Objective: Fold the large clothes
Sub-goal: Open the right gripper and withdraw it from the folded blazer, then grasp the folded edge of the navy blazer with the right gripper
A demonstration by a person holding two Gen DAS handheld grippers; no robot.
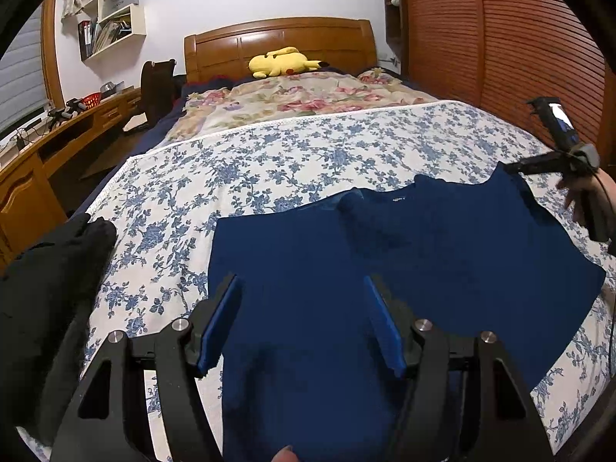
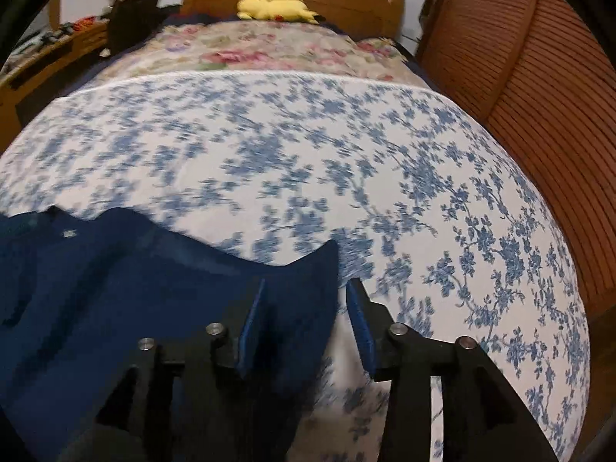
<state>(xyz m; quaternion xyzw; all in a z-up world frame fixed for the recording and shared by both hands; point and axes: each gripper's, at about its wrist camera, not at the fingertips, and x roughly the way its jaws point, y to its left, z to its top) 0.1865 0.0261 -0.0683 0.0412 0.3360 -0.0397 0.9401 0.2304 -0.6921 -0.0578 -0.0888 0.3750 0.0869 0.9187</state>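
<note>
A dark blue top [image 1: 308,269] lies spread on the blue-flowered sheet [image 1: 269,161], its neckline and small label toward the headboard. One side looks folded over the middle. My left gripper [image 1: 300,285] hovers over the top's near part, jaws wide apart with only flat cloth below them. In the right wrist view, which is blurred, the blue top [image 2: 134,288] fills the lower left. Its right edge runs between the fingers of my right gripper [image 2: 308,285], and the blue pads [image 2: 250,319] stand clear of the cloth. A hand [image 1: 577,192] holds that tool at the far right.
A black garment [image 1: 50,269] lies at the bed's left edge. A flowered quilt [image 1: 288,100] and a yellow plush toy [image 1: 283,62] sit near the wooden headboard [image 1: 277,34]. A slatted wooden wardrobe [image 1: 500,57] stands on the right and a desk [image 1: 57,142] on the left.
</note>
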